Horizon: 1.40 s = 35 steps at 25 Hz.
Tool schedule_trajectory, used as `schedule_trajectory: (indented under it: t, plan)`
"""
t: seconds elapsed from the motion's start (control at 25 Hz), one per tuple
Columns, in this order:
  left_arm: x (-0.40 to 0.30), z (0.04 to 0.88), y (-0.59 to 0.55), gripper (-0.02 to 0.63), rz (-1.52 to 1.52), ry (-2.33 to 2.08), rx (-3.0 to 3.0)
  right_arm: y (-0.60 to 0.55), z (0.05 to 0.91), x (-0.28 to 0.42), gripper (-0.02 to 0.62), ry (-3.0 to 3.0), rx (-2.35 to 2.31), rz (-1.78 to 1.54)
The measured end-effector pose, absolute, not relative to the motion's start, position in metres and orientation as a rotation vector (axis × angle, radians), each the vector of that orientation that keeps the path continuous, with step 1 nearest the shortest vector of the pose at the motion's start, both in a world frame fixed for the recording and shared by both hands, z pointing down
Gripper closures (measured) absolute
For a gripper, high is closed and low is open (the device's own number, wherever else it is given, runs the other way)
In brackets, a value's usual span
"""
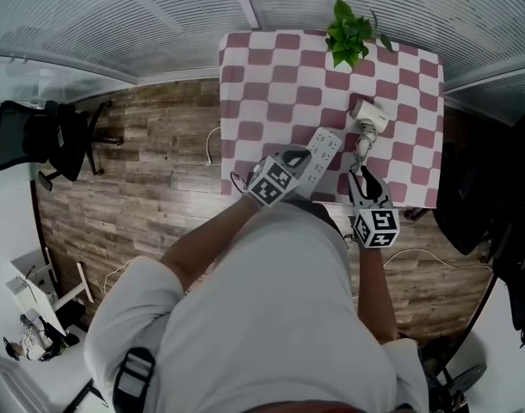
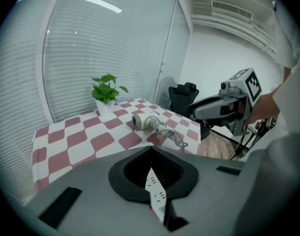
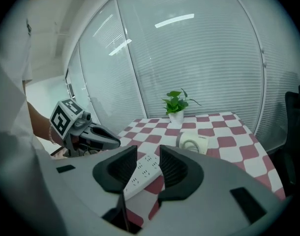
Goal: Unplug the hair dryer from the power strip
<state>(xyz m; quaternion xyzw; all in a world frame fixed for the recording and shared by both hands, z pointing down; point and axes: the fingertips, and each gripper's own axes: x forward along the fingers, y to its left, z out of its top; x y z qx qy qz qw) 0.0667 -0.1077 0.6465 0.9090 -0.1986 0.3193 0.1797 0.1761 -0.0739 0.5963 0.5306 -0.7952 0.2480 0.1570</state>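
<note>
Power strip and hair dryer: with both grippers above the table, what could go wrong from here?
1. The cord of the hair dryer lies loose near the right gripper; its open jaws could snag it and drag the dryer.
2. The power strip lies toward the table's front edge beside the left gripper; a bump might knock it off.

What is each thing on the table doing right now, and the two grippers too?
hair dryer: lying on the table, cord loose beside it.
power strip: flat on the table, no plug showing in it.
plant: standing upright.
left gripper: jaws together, nothing seen held.
right gripper: jaws apart, empty.
</note>
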Motion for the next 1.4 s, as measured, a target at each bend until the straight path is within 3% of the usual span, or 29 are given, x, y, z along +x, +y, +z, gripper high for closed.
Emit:
schedule_trajectory:
  t: [0.64,1.12,1.4]
  plan:
    - [0.083,0.442,-0.112,0.576,0.246,-0.617,2.711,-0.088,0.431,0.13,0.508,-2.575,1.544,0.624]
    - [0.084,0.381,-0.102,0.576,0.093,-0.601,2.786,-0.083,0.379,0.114,0.563,-2.618,1.555,0.425]
    - [0.086,0.373,-0.1,0.576,0.08,-0.584,2.803,-0.082,0.371,0.113,0.563,-2.612,1.555,0.394]
